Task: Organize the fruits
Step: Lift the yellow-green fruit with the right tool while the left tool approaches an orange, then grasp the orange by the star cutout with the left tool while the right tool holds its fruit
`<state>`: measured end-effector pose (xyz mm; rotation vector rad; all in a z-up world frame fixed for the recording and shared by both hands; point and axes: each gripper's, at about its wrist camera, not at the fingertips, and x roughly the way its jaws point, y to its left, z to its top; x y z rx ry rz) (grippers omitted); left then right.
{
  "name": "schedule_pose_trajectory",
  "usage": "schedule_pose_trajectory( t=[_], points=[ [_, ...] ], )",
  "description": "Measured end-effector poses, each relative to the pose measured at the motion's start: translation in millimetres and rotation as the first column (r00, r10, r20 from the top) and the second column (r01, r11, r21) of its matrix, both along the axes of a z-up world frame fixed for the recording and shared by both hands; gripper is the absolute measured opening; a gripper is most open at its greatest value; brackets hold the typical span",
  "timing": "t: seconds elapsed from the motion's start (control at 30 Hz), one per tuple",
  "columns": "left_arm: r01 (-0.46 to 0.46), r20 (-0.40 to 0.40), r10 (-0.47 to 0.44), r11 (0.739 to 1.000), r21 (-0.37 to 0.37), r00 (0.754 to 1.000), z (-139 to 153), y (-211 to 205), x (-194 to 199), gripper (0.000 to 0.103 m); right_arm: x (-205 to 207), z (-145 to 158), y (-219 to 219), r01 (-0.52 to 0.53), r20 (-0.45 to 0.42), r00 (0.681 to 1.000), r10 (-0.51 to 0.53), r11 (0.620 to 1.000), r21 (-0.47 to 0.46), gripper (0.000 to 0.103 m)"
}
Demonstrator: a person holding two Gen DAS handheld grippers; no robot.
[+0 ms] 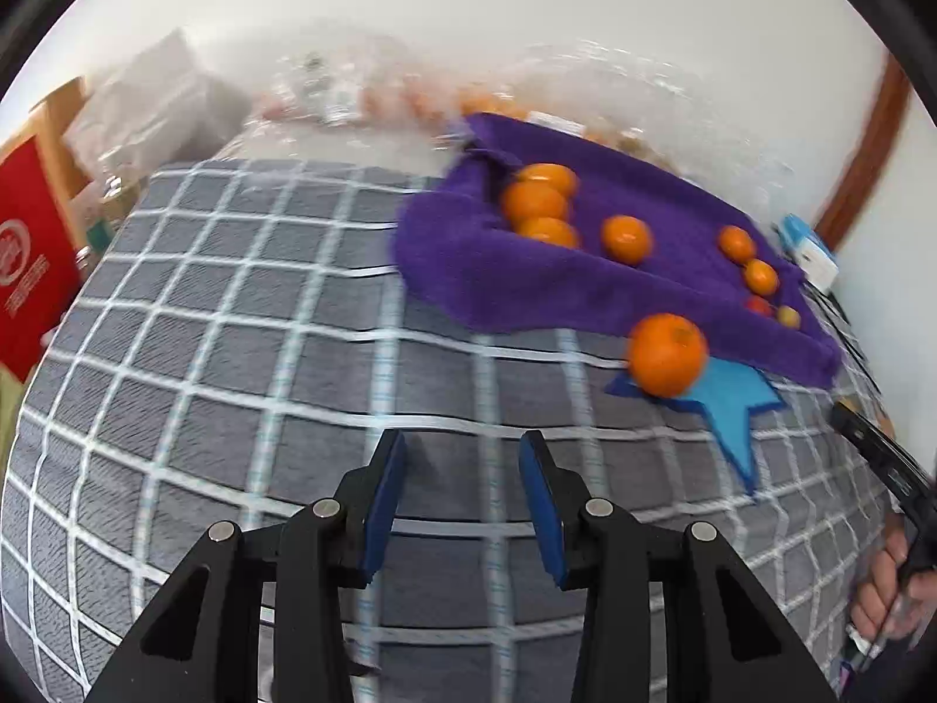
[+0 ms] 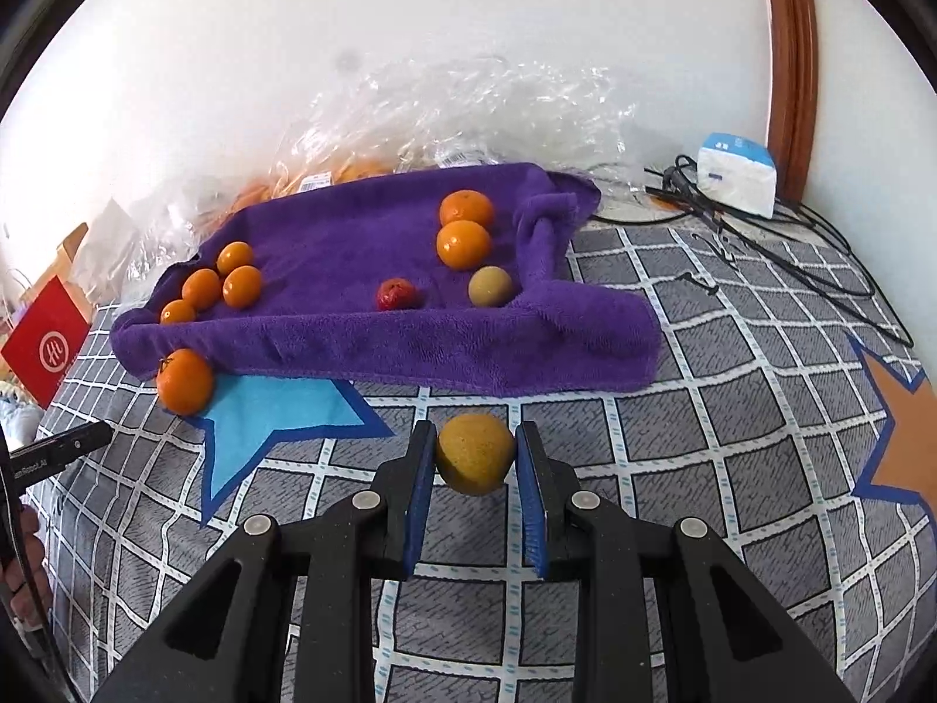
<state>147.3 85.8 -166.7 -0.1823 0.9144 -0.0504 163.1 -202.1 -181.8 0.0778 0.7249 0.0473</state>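
Observation:
A purple towel [image 2: 351, 340] lies on the grey checked bedspread [image 2: 703, 410] with several oranges on it, one cluster at its left [image 2: 202, 287] and two further right [image 2: 462, 243]. A small red fruit [image 2: 396, 294] and a yellow-green fruit [image 2: 491, 287] also rest on it. My right gripper [image 2: 474, 433] is shut on another yellow-green fruit [image 2: 474, 457], just above the bedspread in front of the towel. A loose orange [image 1: 667, 354] sits at the towel's edge on a blue star patch [image 1: 732, 404]. My left gripper [image 1: 462, 445] hovers over the bedspread, open with nothing between its pads.
A crinkled clear plastic bag [image 2: 468, 111] with more oranges lies behind the towel by the wall. A red box [image 1: 29, 269] stands at the left. A white device [image 2: 738, 176] with black cables sits at the back right. A hand [image 1: 890, 597] shows at the right edge.

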Motion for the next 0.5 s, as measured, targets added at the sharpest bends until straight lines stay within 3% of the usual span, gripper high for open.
schedule_pose_trajectory(
  t=[0.17,0.23,0.5],
  points=[
    [0.117,0.110,-0.122,0.992,0.050,0.986,22.9,-43.1,-2.1,0.040,0.6,-0.8,-2.4,0.022,-0.008,1.000,-0.022,1.000,-0.006,0.027],
    [0.149,0.106,-0.153,0.988,0.047,0.982,25.6,-58.7,5.5,0.049,0.4,-0.2,-5.0,0.032,-0.005,0.999,-0.032,0.999,0.001,0.027],
    [0.124,0.049,-0.125,0.992,0.014,0.991,12.6,-81.3,45.2,0.049,3.3,-2.5,-10.6,0.045,-0.015,0.999,-0.045,0.999,0.020,0.027]
  ],
)
